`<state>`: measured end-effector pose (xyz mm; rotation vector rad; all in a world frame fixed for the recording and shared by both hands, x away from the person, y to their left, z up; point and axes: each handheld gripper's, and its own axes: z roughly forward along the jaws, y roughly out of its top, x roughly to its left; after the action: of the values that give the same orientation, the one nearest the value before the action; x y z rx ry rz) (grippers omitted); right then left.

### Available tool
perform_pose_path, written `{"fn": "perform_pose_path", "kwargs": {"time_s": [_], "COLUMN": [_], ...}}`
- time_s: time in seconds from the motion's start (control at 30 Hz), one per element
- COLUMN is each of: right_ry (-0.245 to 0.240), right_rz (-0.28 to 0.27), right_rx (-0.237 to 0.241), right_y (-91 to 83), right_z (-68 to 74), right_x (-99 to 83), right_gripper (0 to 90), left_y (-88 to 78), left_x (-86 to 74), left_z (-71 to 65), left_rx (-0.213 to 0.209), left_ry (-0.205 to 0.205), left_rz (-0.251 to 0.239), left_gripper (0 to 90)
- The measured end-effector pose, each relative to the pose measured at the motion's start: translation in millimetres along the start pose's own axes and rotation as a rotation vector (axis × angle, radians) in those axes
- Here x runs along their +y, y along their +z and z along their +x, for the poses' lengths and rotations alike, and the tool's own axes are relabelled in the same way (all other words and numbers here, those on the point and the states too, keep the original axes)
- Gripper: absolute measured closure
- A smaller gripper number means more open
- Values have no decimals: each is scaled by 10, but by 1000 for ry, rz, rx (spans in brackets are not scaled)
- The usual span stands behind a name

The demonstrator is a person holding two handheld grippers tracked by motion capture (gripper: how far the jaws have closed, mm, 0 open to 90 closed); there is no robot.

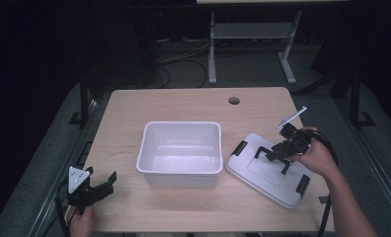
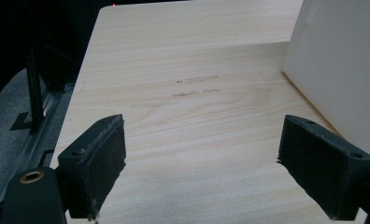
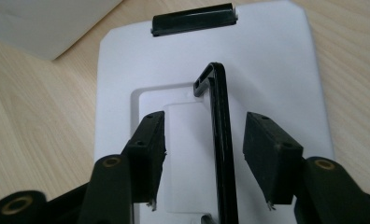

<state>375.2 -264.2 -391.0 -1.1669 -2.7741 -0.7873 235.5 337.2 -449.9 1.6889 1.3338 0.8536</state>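
Observation:
A white lid with black end clips lies flat on the table, right of an open white bin. Its black handle stands up from the lid's middle. My right gripper is down over that handle. In the right gripper view the handle runs between the jaws of the right gripper, closer to the right pad, with a gap on both sides, so the jaws stand open. At the front left corner my left gripper rests open, with bare tabletop between the pads of the left gripper.
The bin is empty, and its side wall rises just right of the left gripper. A black clip sits at the lid's far end. A cable hole is at the table's back. A desk frame stands beyond.

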Motion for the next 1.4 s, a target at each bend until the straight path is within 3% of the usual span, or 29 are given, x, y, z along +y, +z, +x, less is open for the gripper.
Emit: {"fn": "perform_pose_path", "kwargs": {"time_s": [1.17,1.4], "right_ry": [-21,-27], "right_rz": [24,23], "right_rx": [12,8], "right_y": [109,109], "right_z": [18,19], "right_x": [-80,-83], "right_gripper": [812,822], "left_y": [6,6], "left_x": [-1,-2], "left_z": [-5,-5], "left_rx": [-1,-1], "left_ry": [2,0], "left_rz": [3,2], "left_gripper": [140,140]}}
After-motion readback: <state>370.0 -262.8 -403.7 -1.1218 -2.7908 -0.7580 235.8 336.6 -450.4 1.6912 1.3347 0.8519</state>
